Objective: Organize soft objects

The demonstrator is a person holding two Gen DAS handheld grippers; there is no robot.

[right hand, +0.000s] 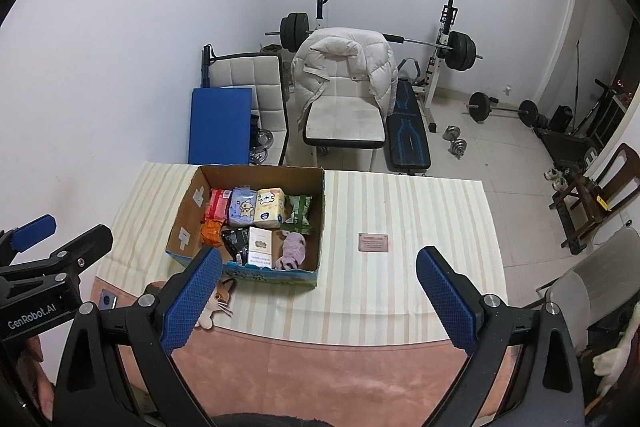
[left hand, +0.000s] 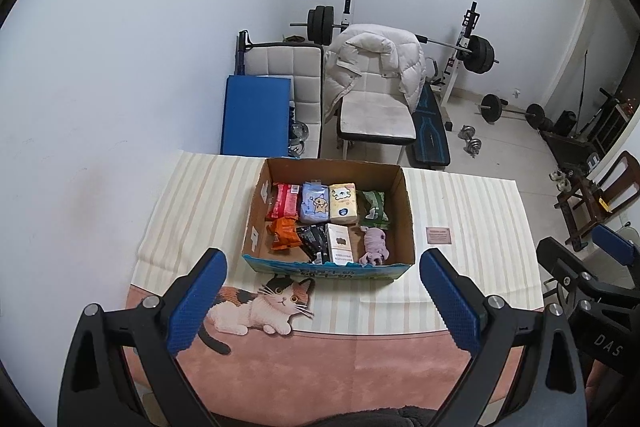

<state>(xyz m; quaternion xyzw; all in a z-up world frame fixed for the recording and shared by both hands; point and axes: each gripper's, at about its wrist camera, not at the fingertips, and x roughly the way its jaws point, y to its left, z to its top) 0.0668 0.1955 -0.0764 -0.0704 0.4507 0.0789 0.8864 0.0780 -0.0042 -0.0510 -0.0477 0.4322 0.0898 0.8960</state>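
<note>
Above the desk (left hand: 460, 195), both tongs (left hand: 320, 287) (right hand: 318, 291) gape empty; a careless reach could tip the box (left hand: 332, 269).

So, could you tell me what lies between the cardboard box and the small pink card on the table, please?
Only bare striped tablecloth separates the cardboard box from the pink card; the right wrist view shows it best.

An open cardboard box (left hand: 404, 211) sits on the striped surface (left hand: 472, 227), holding 8 soft items in 2 rows. Far row: a red pack (left hand: 284, 201), a blue tissue pack (left hand: 315, 203), a yellow tissue pack (left hand: 342, 201) and a green pouch (left hand: 373, 209). Near row: an orange packet (left hand: 284, 234), a black packet (left hand: 314, 241), a white pack (left hand: 340, 243) and a purple plush toy (left hand: 375, 245).
</note>
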